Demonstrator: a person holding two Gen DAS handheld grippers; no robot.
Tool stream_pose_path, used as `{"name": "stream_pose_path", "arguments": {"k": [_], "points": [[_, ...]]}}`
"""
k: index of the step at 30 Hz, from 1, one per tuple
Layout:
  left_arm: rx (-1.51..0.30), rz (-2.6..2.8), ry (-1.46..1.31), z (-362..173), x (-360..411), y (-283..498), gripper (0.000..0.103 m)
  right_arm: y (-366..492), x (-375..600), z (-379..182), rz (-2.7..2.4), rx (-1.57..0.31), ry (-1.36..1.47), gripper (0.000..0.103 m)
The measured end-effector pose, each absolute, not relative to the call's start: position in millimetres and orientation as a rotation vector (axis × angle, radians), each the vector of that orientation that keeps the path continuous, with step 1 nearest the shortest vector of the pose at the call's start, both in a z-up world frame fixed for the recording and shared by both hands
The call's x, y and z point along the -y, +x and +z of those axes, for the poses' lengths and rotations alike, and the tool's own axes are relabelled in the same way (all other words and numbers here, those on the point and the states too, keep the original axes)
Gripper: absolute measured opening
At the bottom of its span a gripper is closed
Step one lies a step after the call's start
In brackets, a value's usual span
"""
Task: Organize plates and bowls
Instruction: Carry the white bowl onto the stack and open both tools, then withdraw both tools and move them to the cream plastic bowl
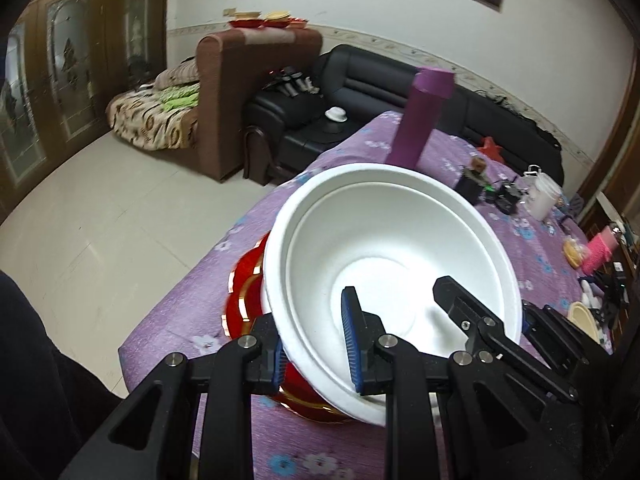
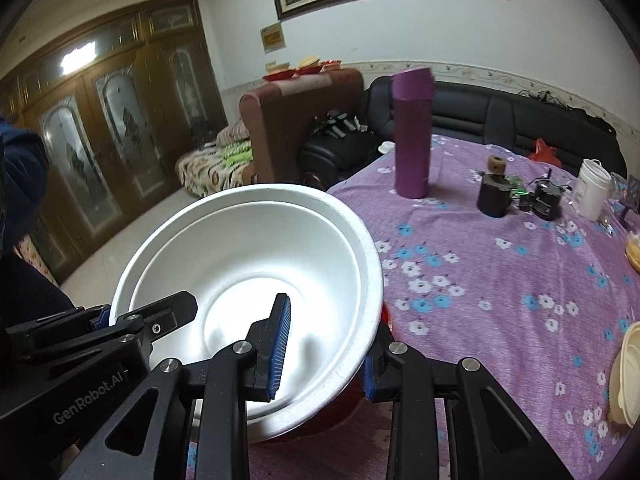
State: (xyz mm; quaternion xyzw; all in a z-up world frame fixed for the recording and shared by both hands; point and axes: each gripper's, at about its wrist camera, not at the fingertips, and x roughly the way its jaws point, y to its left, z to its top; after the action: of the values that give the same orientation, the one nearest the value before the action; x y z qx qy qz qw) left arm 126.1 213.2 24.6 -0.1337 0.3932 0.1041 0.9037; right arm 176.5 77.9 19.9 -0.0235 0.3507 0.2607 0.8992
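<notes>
While both grippers, left gripper [image 1: 318, 344] and right gripper [image 2: 324, 350], pinch opposite rims of the white bowl [image 1: 384, 248], it hangs between them over the red plate [image 1: 244, 292] at the table's [image 2: 500, 280] near edge.

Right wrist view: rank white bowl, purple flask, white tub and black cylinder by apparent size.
1. white bowl, though nearness to the camera inflates it
2. purple flask
3. white tub and black cylinder: look alike, not ranked
</notes>
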Motion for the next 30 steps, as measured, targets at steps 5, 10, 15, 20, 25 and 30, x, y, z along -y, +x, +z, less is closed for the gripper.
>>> {"name": "stream_pose_path", "arguments": {"k": [5, 10, 15, 20, 25, 30], "points": [[-0.822, 0.269, -0.269, 12, -224, 128, 0.025, 180, -96, 8, 0.524, -0.74, -0.11, 0.033], [-0.798, 0.305, -0.278, 13, -233, 121, 0.051, 177, -102, 4, 0.489, -0.702, -0.158, 0.038], [-0.753, 0.331, -0.274, 23, -235, 109, 0.065, 178, -96, 6, 0.493, -0.684, -0.112, 0.071], [-0.701, 0.357, -0.235, 34, -226, 95, 0.07, 172, -92, 13, 0.498, -0.662, -0.091, 0.078], [-0.638, 0.39, -0.171, 47, -209, 78, 0.077, 160, -73, 23, 0.479, -0.632, -0.053, 0.083], [-0.581, 0.411, -0.08, 57, -181, 69, 0.082, 152, -45, 25, 0.454, -0.634, 0.005, 0.084]]}}
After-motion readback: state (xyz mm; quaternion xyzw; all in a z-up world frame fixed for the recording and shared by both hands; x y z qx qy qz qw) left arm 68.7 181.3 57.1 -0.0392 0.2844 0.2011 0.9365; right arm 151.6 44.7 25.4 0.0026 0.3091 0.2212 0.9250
